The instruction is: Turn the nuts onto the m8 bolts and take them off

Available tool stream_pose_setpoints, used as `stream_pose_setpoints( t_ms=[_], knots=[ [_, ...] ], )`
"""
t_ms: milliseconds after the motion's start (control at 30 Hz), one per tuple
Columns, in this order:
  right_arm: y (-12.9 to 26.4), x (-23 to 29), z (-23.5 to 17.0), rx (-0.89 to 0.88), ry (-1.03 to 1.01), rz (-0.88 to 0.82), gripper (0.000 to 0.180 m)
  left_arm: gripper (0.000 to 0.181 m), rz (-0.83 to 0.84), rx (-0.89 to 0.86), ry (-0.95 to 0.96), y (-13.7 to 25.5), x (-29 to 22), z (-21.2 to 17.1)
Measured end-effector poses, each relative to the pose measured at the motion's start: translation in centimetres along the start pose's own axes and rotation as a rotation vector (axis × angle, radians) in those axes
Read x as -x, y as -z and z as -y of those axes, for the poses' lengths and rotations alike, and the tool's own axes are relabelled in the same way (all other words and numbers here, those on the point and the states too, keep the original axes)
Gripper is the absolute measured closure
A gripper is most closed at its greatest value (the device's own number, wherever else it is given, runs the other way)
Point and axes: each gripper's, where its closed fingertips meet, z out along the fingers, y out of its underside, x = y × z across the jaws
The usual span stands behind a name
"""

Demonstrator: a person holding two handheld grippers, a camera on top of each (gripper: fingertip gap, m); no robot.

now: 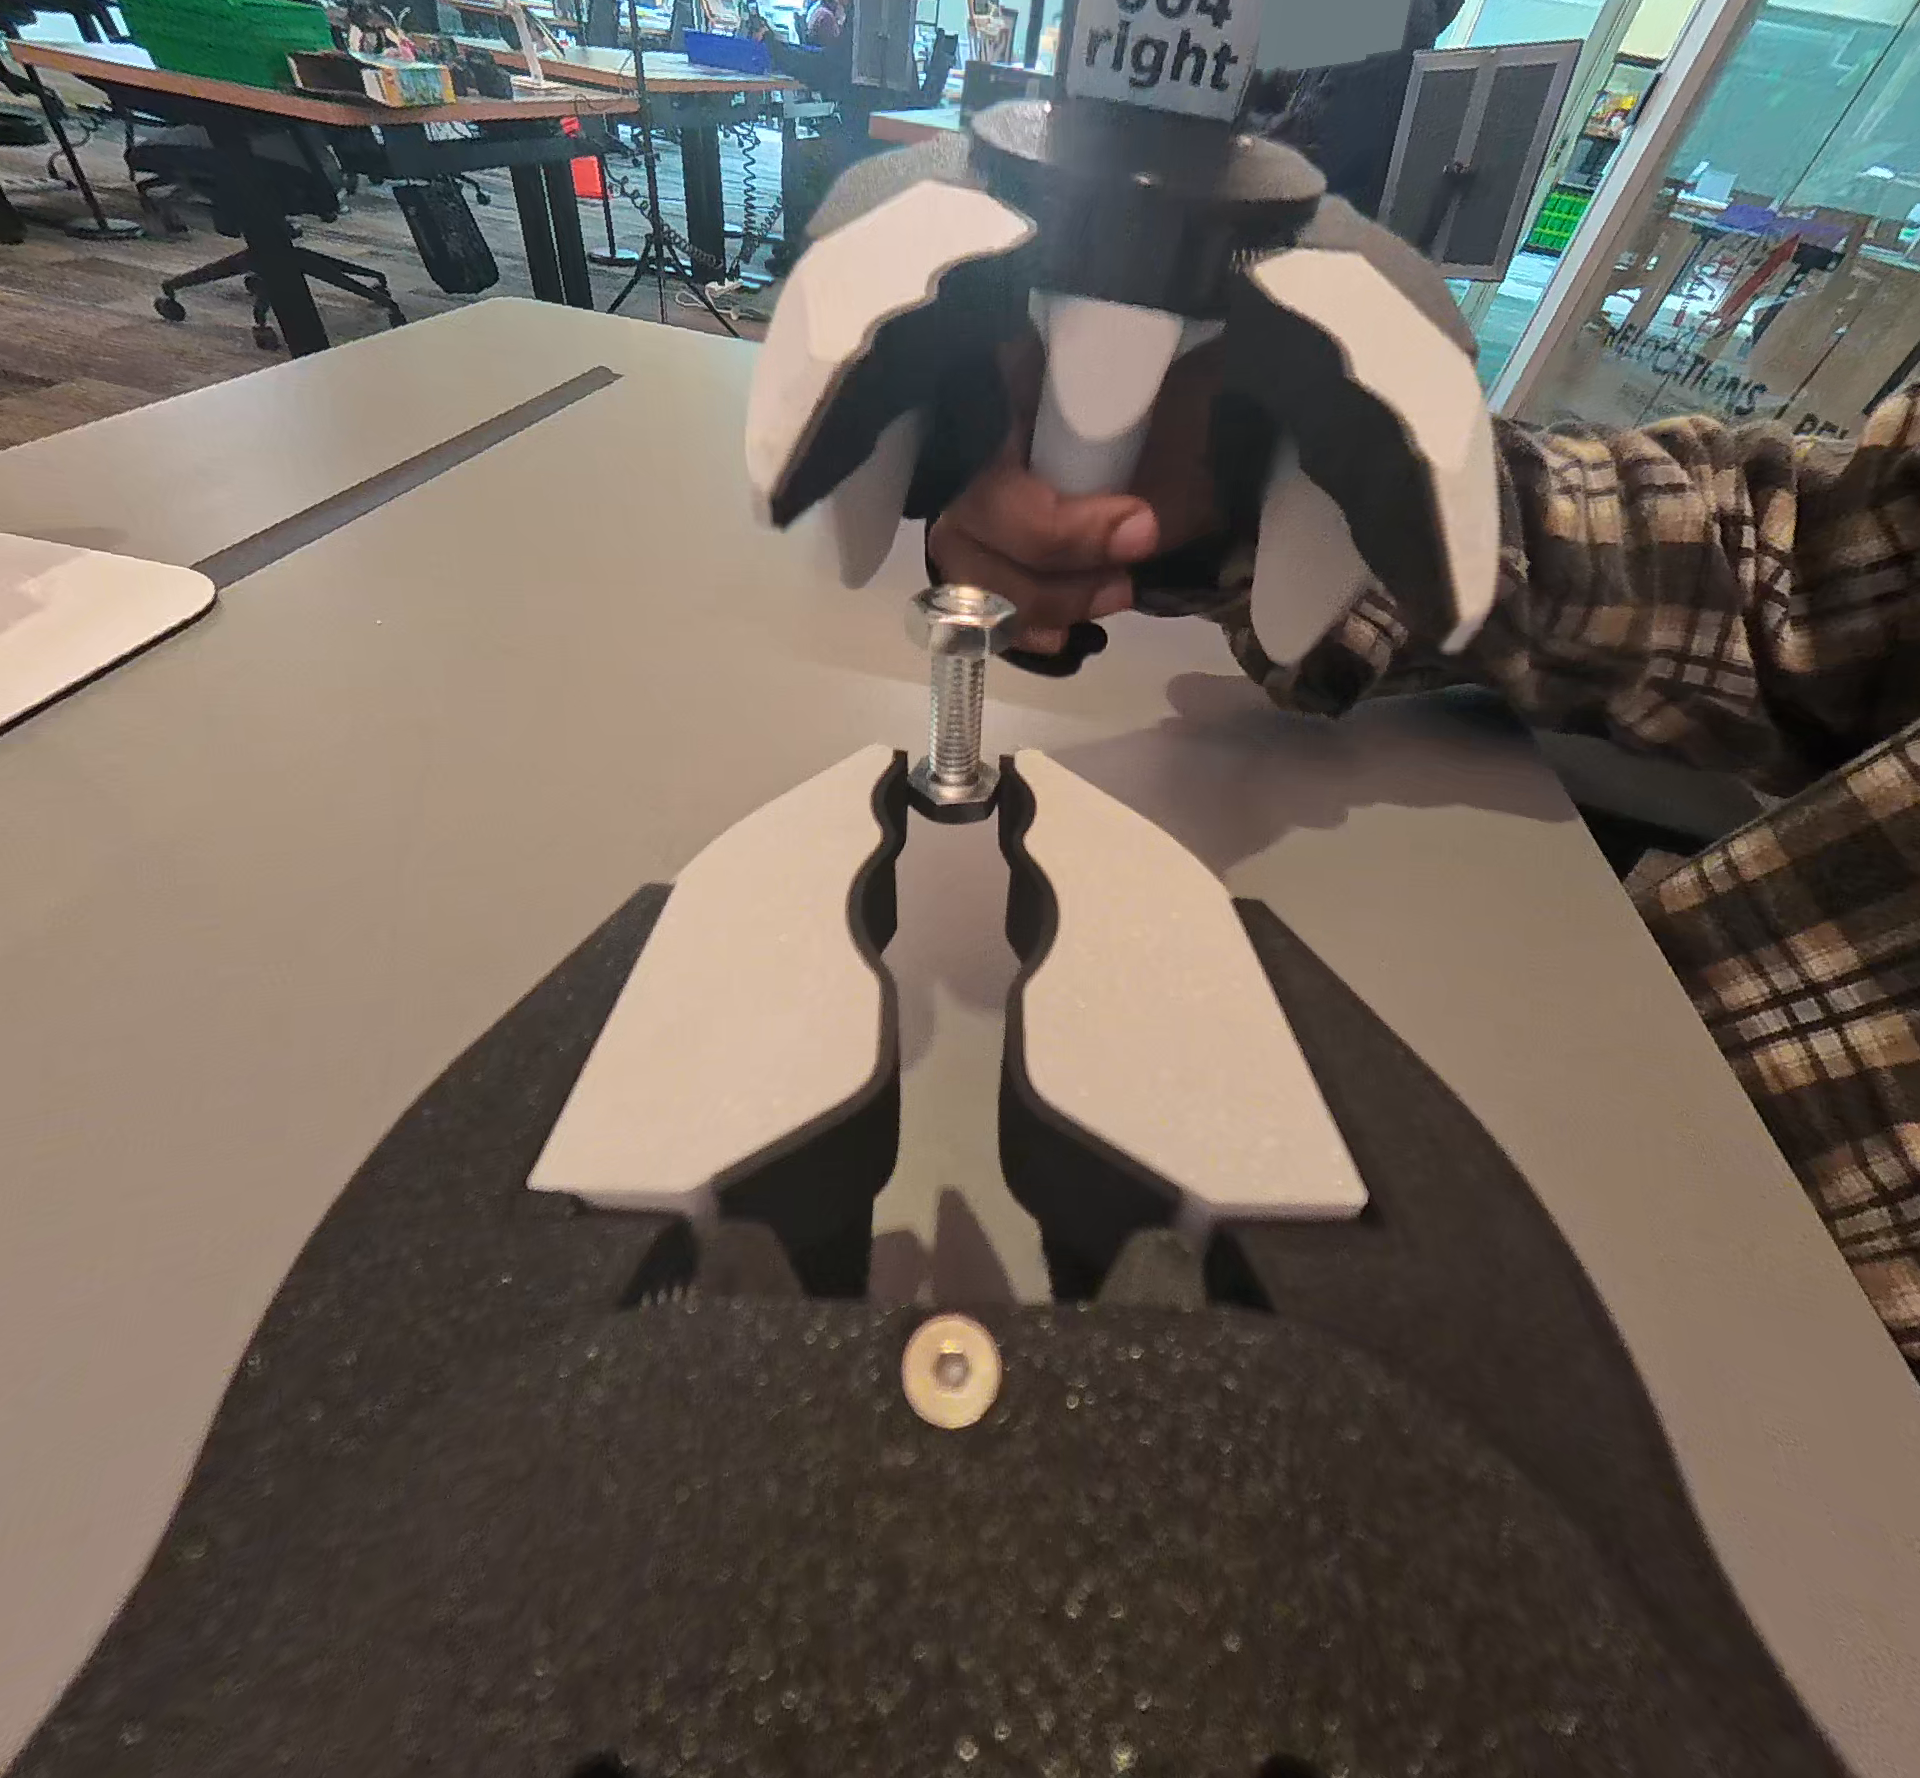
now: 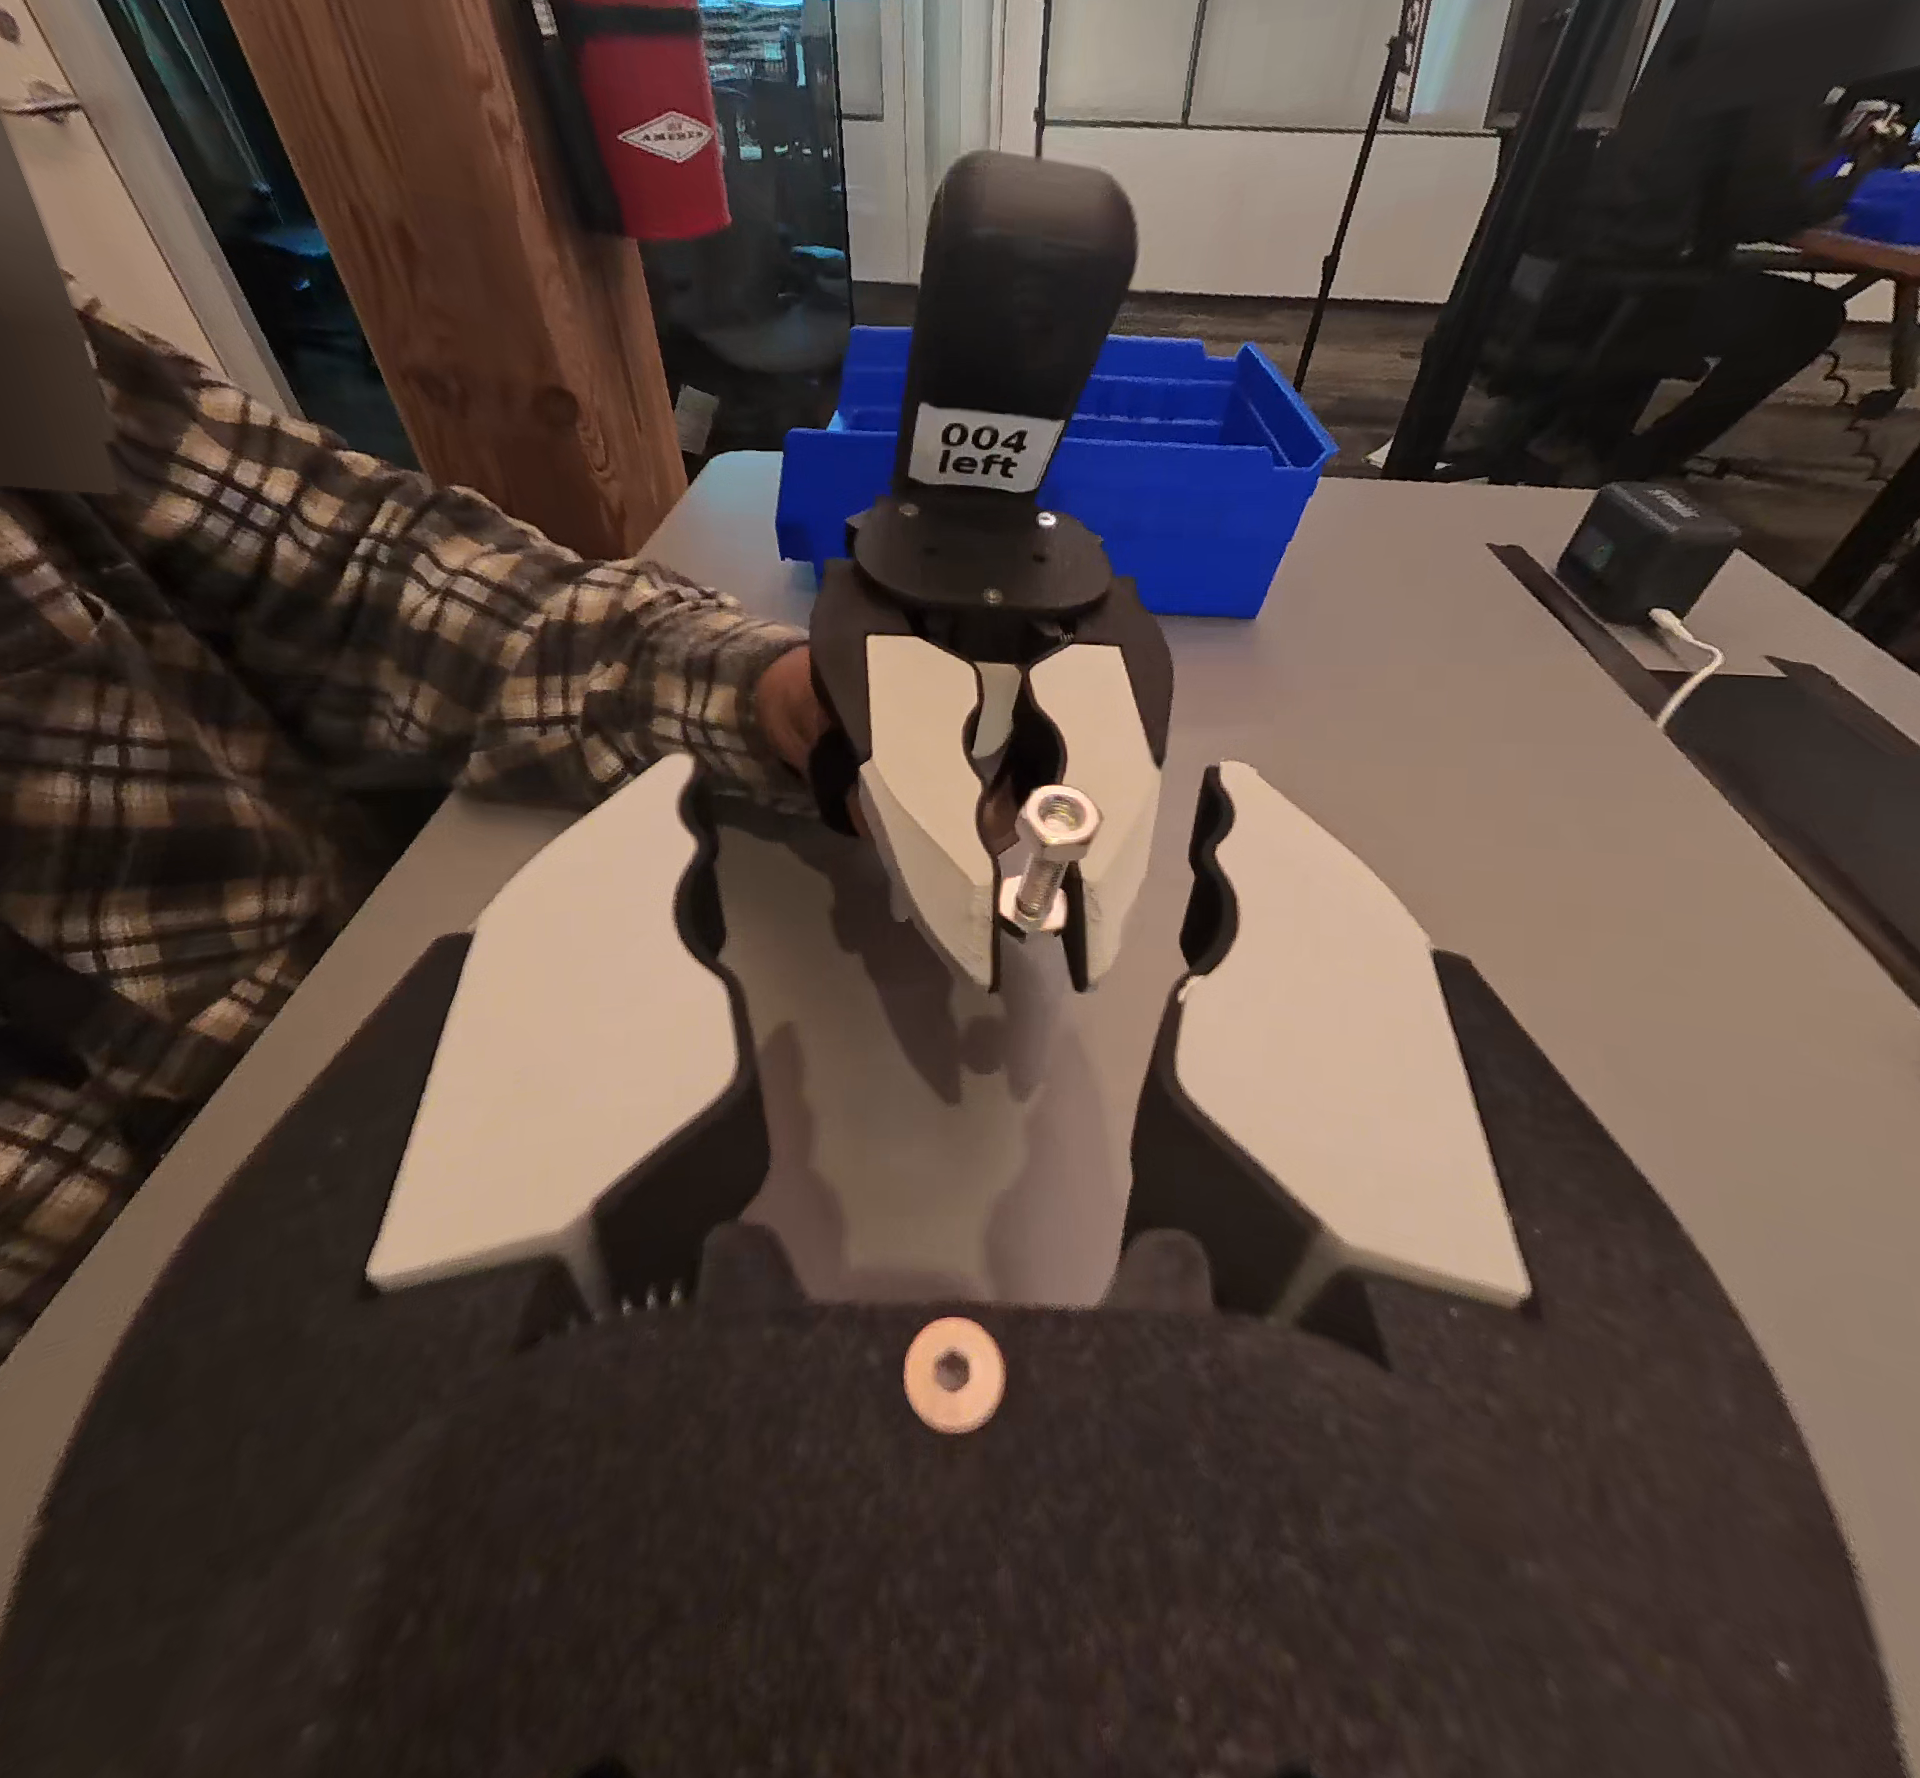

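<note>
— Why is the left tool [image 1: 951, 772] pinched so narrow?

— It's clamped on the hex head of the bolt [image 1: 949, 710], with the shank pointing straight up just over the bench [image 1: 416, 793]. I reckon that's so the bolt can't spin.

— And the nut [image 2: 1058, 819]?

— It sits at the very top of the thread, barely on by the look of it.

— The right tool [image 2: 956, 778] is gaping wide.

— It's holding nothing and faces the left one, with the nut just ahead of its fingers. My guess is it's spread to close on the nut's flats and turn it.
</note>
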Motion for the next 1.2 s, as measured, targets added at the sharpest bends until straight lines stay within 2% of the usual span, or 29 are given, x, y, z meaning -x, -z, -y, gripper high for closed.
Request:
stream_pose_setpoints(
  t_ms=[233, 667, 933, 1133, 1200],
  knots=[
    [-0.9, 1.3, -0.7, 0.018, 0.012, 0.045, 0.092, 0.165, 0.007, -0.016, 0.003, 0.2, 0.2, 0.3],
    [-0.3, 1.2, -0.7, 0.044, 0.024, 0.029, 0.095, 0.165, 0.012, -0.017, 0.009, 0.3, 0.3, 0.3],
    [-0.5, 1.3, -0.6, 0.033, 0.010, 0.039, 0.091, 0.165, 0.013, -0.016, 0.012, 0.2, 0.3, 0.2],
    [-0.2, 0.5, -0.2, 0.003, 0.000, 0.011, 0.096, 0.165, 0.006, -0.025, 0.011, 0.2, 0.2, 0.3],
    [-0.3, 0.0, 0.0, -0.011, -0.011, -0.001, 0.107, 0.165, 0.002, -0.030, 0.006, 0.2, 0.0, 0.4]
  ],
)
